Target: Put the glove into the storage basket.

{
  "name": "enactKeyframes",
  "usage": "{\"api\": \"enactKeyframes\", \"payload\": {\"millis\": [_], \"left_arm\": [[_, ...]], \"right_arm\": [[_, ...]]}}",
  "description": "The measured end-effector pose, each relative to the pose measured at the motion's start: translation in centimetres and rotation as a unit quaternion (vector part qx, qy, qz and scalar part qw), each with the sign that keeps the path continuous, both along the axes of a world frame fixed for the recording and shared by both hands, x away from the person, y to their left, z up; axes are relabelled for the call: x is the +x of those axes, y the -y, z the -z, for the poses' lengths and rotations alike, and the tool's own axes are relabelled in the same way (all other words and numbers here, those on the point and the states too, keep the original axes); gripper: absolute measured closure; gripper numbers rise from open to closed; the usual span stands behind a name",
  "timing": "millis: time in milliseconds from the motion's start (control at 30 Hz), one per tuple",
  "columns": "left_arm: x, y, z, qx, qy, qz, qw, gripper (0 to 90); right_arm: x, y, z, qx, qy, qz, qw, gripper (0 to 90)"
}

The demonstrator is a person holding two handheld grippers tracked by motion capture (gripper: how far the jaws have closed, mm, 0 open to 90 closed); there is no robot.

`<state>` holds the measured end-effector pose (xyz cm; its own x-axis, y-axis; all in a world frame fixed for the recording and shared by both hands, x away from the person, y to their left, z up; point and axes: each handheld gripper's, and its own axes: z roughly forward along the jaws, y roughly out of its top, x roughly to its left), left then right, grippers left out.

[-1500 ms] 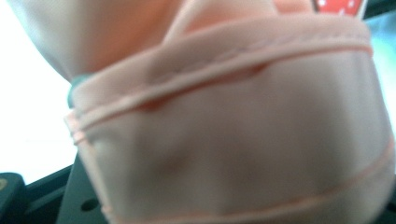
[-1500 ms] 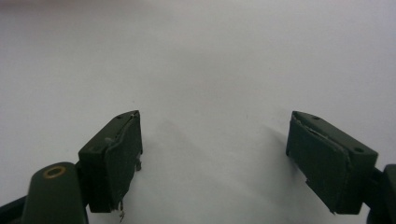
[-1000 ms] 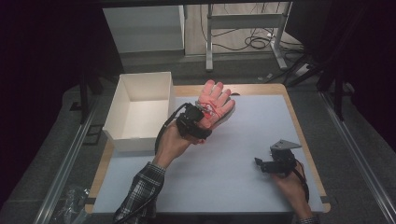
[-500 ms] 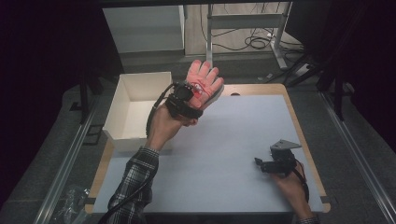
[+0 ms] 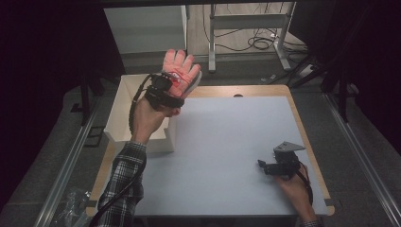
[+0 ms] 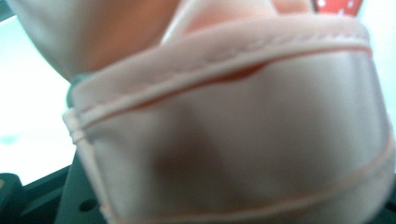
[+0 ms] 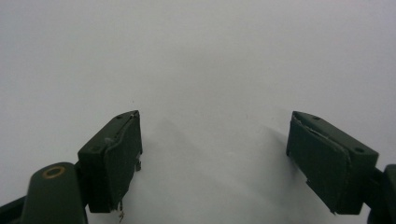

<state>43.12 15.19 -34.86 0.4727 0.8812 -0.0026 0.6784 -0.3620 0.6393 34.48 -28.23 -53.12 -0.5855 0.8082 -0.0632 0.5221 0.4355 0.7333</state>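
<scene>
glove (image 5: 179,71) clamped in left claw (image 5: 166,86) | carried from table to over box (image 5: 124,105) | right claw (image 5: 265,166) wide open, empty

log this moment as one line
left gripper: shut on glove, above box | right gripper: open, on table

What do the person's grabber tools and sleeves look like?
Both are dark, blocky tools. The right gripper has two chunky dark green-black jaws with flat faces and small screw holes, and a brass-coloured ring on its body. In the high view it carries a grey three-cornered plate on top. The left gripper trails a black looping cable. The left arm wears a black-and-white plaid sleeve.
</scene>
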Motion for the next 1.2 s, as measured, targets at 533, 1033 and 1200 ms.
{"api": "enactKeyframes", "payload": {"millis": [533,1033,1200], "left_arm": [[0.1,-6.8,3.7,-0.007,-0.028,-0.097,0.9949,38.4],[2.5,-7.1,9.5,0.006,-0.063,-0.121,0.9907,37.3],[3.1,-6.4,11.1,0.019,-0.084,-0.116,0.9895,36.9]], "right_arm": [[0.0,0.0,0.0,-0.002,0.001,0.003,1.0,17.5],[0.0,0.0,0.0,-0.001,0.0,0.003,1.0,17.4],[0.0,0.0,0.0,-0.001,0.0,0.003,1.0,17.5]]}}
